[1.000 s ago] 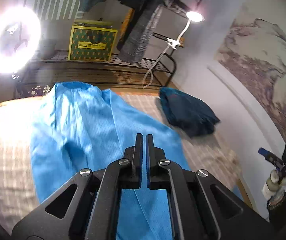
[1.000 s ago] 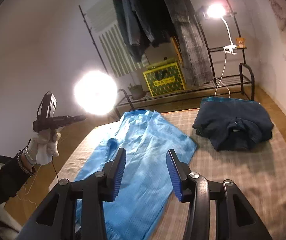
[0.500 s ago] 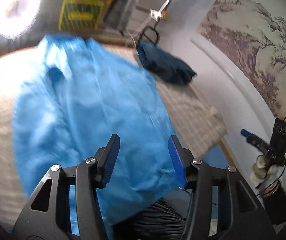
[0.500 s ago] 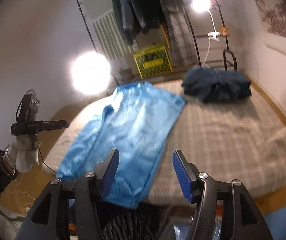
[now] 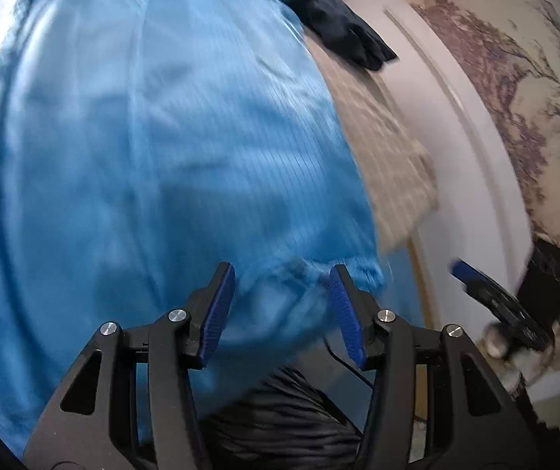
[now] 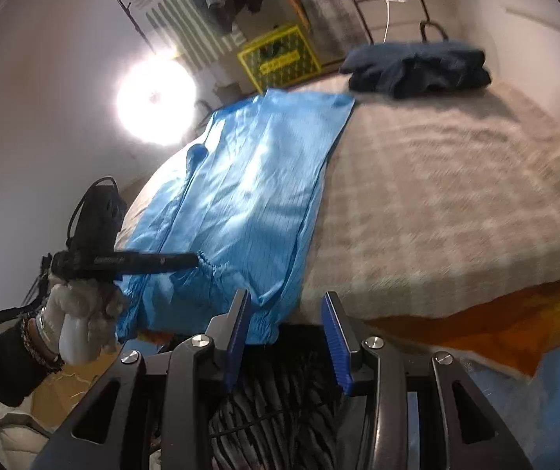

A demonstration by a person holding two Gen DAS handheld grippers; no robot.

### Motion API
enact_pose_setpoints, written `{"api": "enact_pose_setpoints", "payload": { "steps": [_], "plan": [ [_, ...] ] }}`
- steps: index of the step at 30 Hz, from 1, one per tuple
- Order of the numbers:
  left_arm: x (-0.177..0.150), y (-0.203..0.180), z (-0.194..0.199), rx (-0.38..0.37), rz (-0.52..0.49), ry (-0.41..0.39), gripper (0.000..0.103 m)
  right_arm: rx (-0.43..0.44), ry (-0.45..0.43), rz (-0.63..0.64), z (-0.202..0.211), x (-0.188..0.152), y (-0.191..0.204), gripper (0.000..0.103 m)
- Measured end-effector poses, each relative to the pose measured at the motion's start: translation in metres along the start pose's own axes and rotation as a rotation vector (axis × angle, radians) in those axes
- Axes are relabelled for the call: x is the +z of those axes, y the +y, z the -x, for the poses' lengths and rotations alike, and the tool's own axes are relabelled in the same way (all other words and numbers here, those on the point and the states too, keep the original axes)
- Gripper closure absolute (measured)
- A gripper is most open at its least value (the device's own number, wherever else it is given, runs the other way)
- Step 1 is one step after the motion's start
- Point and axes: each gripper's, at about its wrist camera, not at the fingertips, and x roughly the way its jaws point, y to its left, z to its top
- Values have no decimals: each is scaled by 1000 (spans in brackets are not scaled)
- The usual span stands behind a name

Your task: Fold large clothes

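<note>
- A round lamp [image 6: 156, 102] blazes white in the right wrist view, blown out with a soft halo on the wall.
- Its glare puts a pale sheen on the blue garment [image 6: 248, 180].
- Both views are smeared by motion blur; the checked bed cover [image 6: 456, 196] loses its pattern.
- Fisheye bending curves the edges, and the corners go black.
</note>
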Motion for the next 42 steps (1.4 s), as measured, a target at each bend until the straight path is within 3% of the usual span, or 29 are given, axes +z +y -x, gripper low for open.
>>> {"api": "enact_pose_setpoints", "payload": {
  "steps": [2, 6, 11, 14, 15, 17, 19, 21, 24, 25, 30, 33, 37, 42],
  "plan": [
    [-17, -11, -5, -9, -57, 9, 52, 24, 22, -15, -12, -3, -1, 61],
    [-29, -26, -4, -13, -125, 14, 52, 62, 65, -70, -39, -7, -5, 48],
    [-38, -50, 1, 51, -263, 0, 52, 132, 110, -166, -68, -4, -10, 48],
    [-46, -63, 16, 80, -360, -28, 52, 110, 170, -180, -84, -6, -10, 57],
    [-46, -65, 20, 84, -376, -32, 52, 94, 196, -161, -87, -8, -8, 69],
    [-49, -66, 34, 94, -401, -52, 52, 64, 234, -102, -91, -16, -2, 70],
    [-47, -65, 37, 106, -408, -57, 52, 49, 249, -76, -90, -21, -1, 70],
    [-45, -59, 37, 125, -401, -50, 52, 55, 207, -74, -83, -19, -3, 66],
    [-37, -51, 27, 131, -368, -49, 52, 62, 119, -110, -73, -8, -11, 48],
    [-36, -49, 22, 145, -370, -49, 52, 63, 115, -117, -74, -6, -13, 47],
    [-39, -36, 3, 200, -377, -20, 52, 101, 153, -157, -86, -6, -21, 53],
    [-41, -32, 1, 210, -384, -25, 52, 106, 130, -125, -76, 1, -17, 55],
    [-35, -37, 11, 184, -342, -50, 52, 138, 61, -146, -57, 20, -25, 55],
    [-20, -72, 14, 130, -278, -134, 52, 127, 9, -185, -46, 47, -50, 52]
  ]
}}
